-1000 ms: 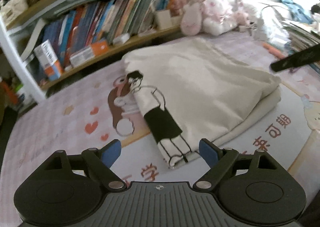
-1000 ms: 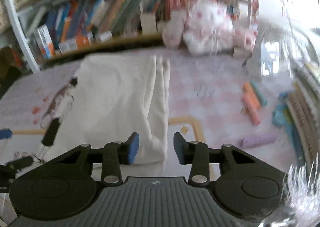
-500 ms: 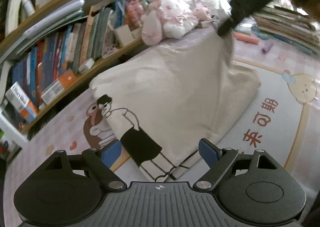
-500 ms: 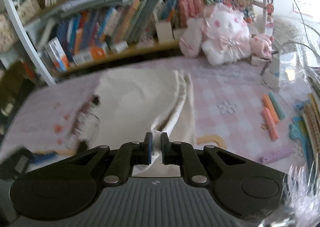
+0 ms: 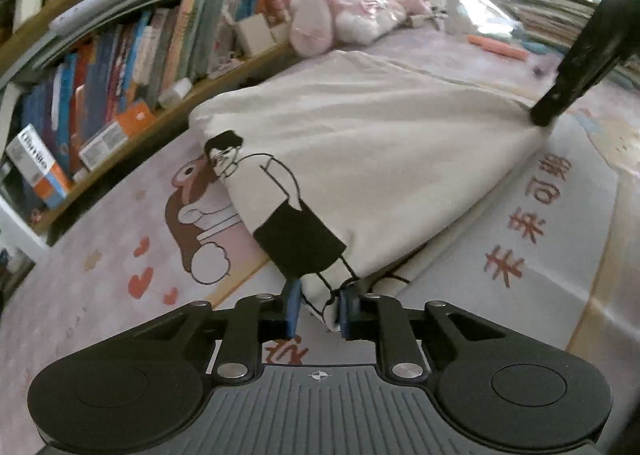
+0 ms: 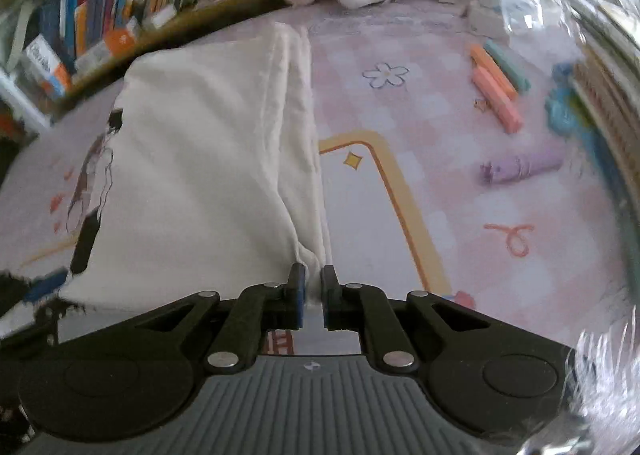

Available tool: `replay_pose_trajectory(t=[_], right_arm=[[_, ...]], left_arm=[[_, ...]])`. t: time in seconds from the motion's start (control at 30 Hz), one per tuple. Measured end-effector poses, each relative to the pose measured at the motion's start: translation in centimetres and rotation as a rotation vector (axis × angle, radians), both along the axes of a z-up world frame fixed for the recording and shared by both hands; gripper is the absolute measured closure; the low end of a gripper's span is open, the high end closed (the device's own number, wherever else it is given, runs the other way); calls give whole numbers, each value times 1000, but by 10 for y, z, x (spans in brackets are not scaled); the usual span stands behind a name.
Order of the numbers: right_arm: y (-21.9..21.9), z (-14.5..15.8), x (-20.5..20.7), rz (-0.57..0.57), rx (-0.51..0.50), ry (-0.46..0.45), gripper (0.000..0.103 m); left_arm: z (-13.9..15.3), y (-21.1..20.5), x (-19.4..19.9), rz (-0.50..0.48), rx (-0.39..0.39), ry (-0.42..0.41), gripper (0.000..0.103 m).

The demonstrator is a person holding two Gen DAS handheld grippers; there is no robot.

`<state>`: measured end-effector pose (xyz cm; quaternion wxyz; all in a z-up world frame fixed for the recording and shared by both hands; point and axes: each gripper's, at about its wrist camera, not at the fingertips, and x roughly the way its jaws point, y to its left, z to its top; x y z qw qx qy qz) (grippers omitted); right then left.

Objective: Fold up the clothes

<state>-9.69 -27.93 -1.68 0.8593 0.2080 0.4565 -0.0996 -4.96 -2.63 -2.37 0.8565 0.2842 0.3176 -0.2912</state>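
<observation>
Shirt lies folded on pink mat, near bookshelf edge. Left gripper, jaws just closing, pinches printed corner. Right gripper pinches other corner. Thin pinch might slip; uneven pull might twist fold.

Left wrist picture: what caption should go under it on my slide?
Left gripper pinches the printed corner of a folded cream T-shirt on a pink play mat.

Both grippers now pinch the cream shirt: left gripper just closes on its printed corner, right gripper on the far one.
</observation>
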Motion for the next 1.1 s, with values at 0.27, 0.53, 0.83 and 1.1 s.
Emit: replay_pose_trajectory(t=[0.27,0.53,0.83,1.1], right_arm=[[8,9,-3,43,2,-45,94],[16,16,-5,37,-83,-29,74],[25,15,0,0,-89,-54,72],[35,-3,-6,-144,-87,-39,72]], left_arm=[[33,28,-1,56,-153,5,98],[32,74,-1,54,-288,220,71],[46,99,130,264,-679,384,53],[13,68,251,384,-715,530,45]])
